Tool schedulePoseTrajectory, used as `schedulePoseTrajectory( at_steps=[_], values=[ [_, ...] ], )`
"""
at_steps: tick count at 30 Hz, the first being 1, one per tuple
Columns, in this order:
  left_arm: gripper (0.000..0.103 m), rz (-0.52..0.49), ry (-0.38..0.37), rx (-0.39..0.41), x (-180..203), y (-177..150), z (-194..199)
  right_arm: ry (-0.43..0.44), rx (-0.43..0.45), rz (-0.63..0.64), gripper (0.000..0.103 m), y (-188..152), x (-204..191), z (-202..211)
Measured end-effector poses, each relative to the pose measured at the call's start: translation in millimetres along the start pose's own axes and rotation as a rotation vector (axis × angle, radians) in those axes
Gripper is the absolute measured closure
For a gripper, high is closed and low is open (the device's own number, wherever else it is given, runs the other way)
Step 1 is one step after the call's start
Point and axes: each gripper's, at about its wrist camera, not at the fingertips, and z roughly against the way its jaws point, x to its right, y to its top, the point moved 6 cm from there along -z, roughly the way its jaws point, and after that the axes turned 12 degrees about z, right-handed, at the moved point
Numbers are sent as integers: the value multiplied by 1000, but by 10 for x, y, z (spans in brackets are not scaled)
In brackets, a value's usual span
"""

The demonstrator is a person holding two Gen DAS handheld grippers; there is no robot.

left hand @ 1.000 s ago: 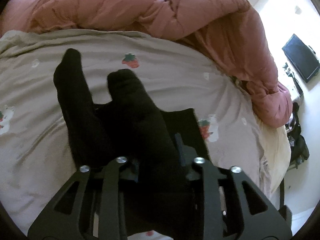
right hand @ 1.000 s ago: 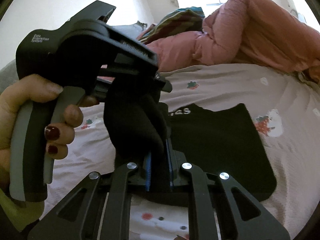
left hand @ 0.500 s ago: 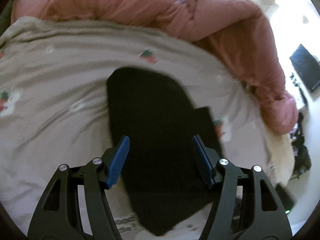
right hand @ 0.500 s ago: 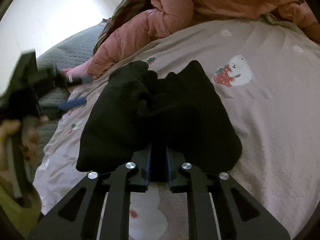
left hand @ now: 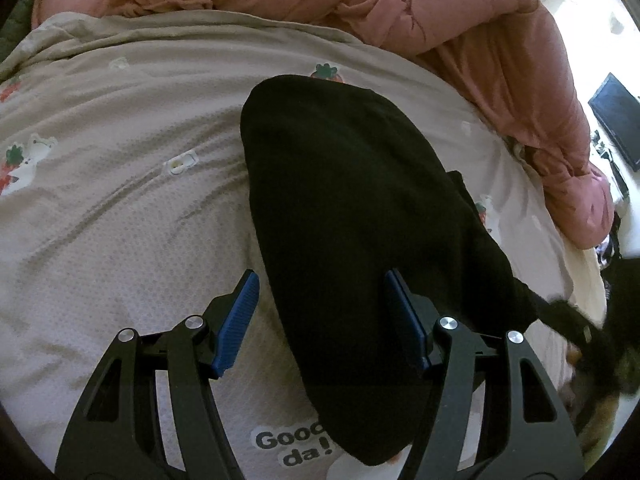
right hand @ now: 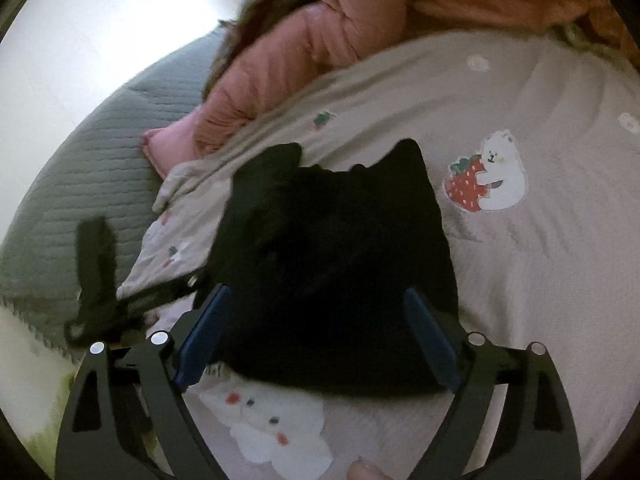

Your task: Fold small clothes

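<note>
A bed [left hand: 120, 208] with a beige strawberry-print sheet and a pink duvet [left hand: 500, 40] bunched behind carries the black garment [left hand: 352, 216], lying folded between both claws. The left claw [left hand: 320, 320] and right claw [right hand: 316, 336] are spread wide, holding nothing. To finish well, press the folds flat and square the edges before the next fold

The beige bedsheet [left hand: 120, 216] carries the printed words "Good da!", partly covered by the black garment [left hand: 352, 208].
</note>
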Motion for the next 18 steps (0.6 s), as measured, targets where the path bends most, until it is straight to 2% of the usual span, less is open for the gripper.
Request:
schedulePoseTrajectory(
  at_steps=[3,6,9,10,14,16,18],
  values=[
    [46,-2,-11,-6,-9,-16,-13,95,-113,-84,16,88,110,-320],
    [46,-6,-18,-10,-25,-20,-8,163,-151,-125,15,171,106,-504],
    [46,-5,-23,-13,-46,-28,-2,178,-164,-108,17,311,63,-633],
    [46,-4,-25,-14,-55,-28,-3,206,-175,-97,20,363,19,-684],
    [46,10,-50,-28,-77,-24,-12,211,-181,-67,38,456,-100,-780],
    [45,7,-54,-29,-76,-19,-15,192,-184,-22,38,472,-182,-791],
    [45,3,-57,-30,-75,-21,-11,169,-173,41,44,502,-297,-797]
  ],
)
